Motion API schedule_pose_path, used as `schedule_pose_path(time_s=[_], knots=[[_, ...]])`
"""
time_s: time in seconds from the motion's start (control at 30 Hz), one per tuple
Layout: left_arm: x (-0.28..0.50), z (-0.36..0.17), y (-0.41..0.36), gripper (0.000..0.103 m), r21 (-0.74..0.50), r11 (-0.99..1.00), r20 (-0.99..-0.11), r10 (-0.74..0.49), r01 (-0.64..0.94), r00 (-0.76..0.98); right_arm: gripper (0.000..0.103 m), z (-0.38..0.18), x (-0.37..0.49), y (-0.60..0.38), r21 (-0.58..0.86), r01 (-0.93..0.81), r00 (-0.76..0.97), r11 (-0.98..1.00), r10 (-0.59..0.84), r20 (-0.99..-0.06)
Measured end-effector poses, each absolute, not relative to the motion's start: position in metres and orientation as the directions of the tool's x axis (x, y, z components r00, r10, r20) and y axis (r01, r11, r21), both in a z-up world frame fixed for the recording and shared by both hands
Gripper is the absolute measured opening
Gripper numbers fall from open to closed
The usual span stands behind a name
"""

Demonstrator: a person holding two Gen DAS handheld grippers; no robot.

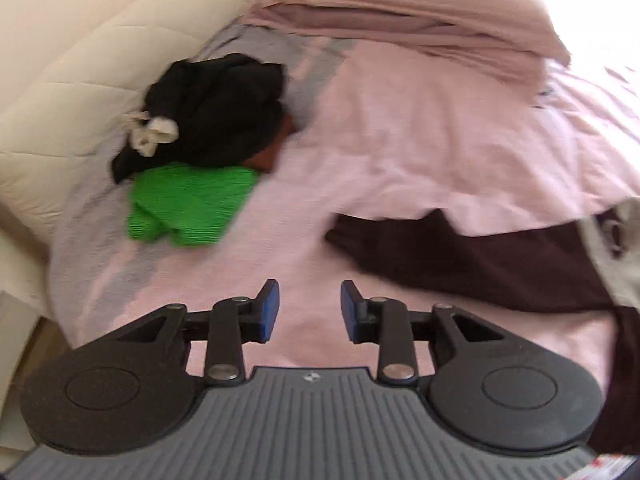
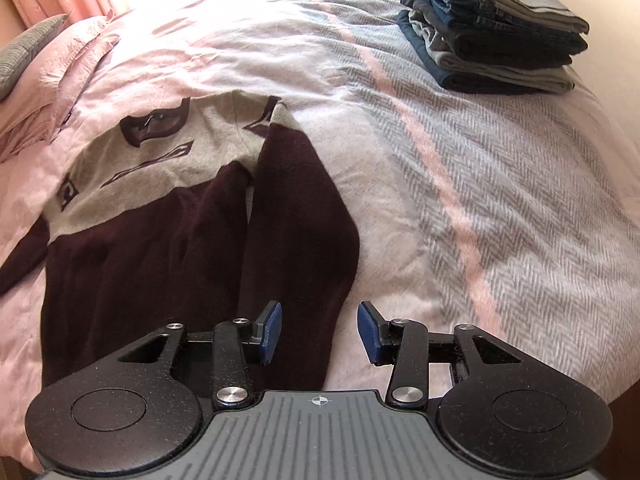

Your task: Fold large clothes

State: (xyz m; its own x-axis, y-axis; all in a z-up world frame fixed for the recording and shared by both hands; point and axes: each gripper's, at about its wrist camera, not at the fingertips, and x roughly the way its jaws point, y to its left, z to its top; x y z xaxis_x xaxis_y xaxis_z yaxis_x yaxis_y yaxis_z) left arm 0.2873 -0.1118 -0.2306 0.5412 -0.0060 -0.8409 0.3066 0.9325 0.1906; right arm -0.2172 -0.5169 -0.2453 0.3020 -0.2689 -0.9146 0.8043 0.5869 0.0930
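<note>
Right wrist view: the sweater (image 2: pixel 168 216) is being shown centre-left, its sleeve running lengthwise toward the parted, empty right gripper (image 2: pixel 319 332), the nearer one; the left gripper (image 1: pixel 310 312) is being held open over bare cover.

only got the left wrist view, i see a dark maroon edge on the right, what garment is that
Observer: A maroon and grey sweater, lying flat on the bed with one sleeve folded down alongside its body.
Operator: is the right gripper holding it
Observer: No, the right gripper is open, above that sleeve's end.
Operator: anything folded already
Observer: Yes, a stack of folded jeans lies at the far corner of the striped bedspread.
</note>
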Motion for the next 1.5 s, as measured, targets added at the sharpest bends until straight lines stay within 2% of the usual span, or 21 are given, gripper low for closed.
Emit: schedule_pose_path(time_s=[0.27,0.4,0.43,0.47,0.5,0.6,0.7,0.77,0.83,0.9,0.93,1.0,1.1,1.27,1.37,1.5], knots=[[0.174,-0.267,-0.184,0.033,-0.014,0.851,-0.917,-0.220,0.525,0.333,0.039,-0.272,-0.239,-0.468,0.204,0.702,0.337,0.683,-0.066,-0.939],[0.119,-0.267,-0.212,0.034,-0.033,0.813,-0.915,-0.259,0.582,0.310,0.038,-0.312,-0.237,-0.460,0.256,0.658,0.367,0.708,-0.005,-0.930],[0.105,-0.266,-0.217,0.034,-0.021,0.808,-0.914,-0.255,0.588,0.317,0.030,-0.323,-0.239,-0.462,0.298,0.650,0.394,0.699,0.025,-0.919],[0.095,-0.264,-0.220,0.034,-0.016,0.804,-0.912,-0.255,0.595,0.321,0.002,-0.328,-0.242,-0.467,0.334,0.636,0.424,0.696,0.046,-0.905],[0.087,-0.260,-0.220,0.034,-0.013,0.801,-0.909,-0.258,0.598,0.326,0.000,-0.329,-0.246,-0.474,0.345,0.634,0.429,0.692,0.057,-0.902],[0.060,-0.249,-0.219,0.034,0.006,0.807,-0.899,-0.254,0.590,0.357,0.000,-0.301,-0.287,-0.513,0.398,0.623,0.526,0.673,0.016,-0.850],[0.036,-0.242,-0.221,0.034,-0.009,0.818,-0.895,-0.264,0.575,0.361,0.000,-0.261,-0.343,-0.573,0.343,0.675,0.539,0.654,-0.119,-0.834],[0.020,-0.239,-0.223,0.034,-0.021,0.818,-0.891,-0.277,0.574,0.361,0.000,-0.241,-0.380,-0.618,0.248,0.758,0.478,0.603,-0.254,-0.841],[0.006,-0.236,-0.222,0.036,-0.028,0.812,-0.889,-0.287,0.583,0.357,0.004,-0.233,-0.405,-0.656,0.103,0.851,0.343,0.514,-0.396,-0.852],[-0.006,-0.236,-0.221,0.037,-0.026,0.813,-0.890,-0.283,0.582,0.356,0.021,-0.231,-0.416,-0.679,-0.011,0.901,0.221,0.434,-0.480,-0.849],[-0.012,-0.236,-0.221,0.038,-0.027,0.815,-0.891,-0.281,0.579,0.355,0.023,-0.232,-0.418,-0.685,-0.041,0.912,0.185,0.409,-0.497,-0.848],[-0.019,-0.237,-0.216,0.040,-0.024,0.819,-0.896,-0.273,0.574,0.351,0.027,-0.233,-0.419,-0.684,0.026,0.914,0.236,0.404,-0.478,-0.846],[-0.024,-0.246,-0.205,0.044,-0.015,0.824,-0.910,-0.246,0.567,0.335,0.040,-0.248,-0.409,-0.657,0.219,0.868,0.396,0.445,-0.355,-0.847],[-0.018,-0.278,-0.182,0.049,-0.033,0.826,-0.941,-0.215,0.563,0.261,0.043,-0.306,-0.361,-0.585,0.512,0.742,0.566,0.433,0.004,-0.824],[-0.009,-0.300,-0.164,0.049,-0.082,0.849,-0.955,-0.217,0.523,0.202,0.044,-0.340,-0.338,-0.539,0.594,0.697,0.579,0.402,0.175,-0.797],[0.004,-0.329,-0.151,0.049,-0.166,0.864,-0.960,-0.252,0.475,0.124,0.044,-0.373,-0.324,-0.499,0.632,0.696,0.573,0.341,0.267,-0.775]])
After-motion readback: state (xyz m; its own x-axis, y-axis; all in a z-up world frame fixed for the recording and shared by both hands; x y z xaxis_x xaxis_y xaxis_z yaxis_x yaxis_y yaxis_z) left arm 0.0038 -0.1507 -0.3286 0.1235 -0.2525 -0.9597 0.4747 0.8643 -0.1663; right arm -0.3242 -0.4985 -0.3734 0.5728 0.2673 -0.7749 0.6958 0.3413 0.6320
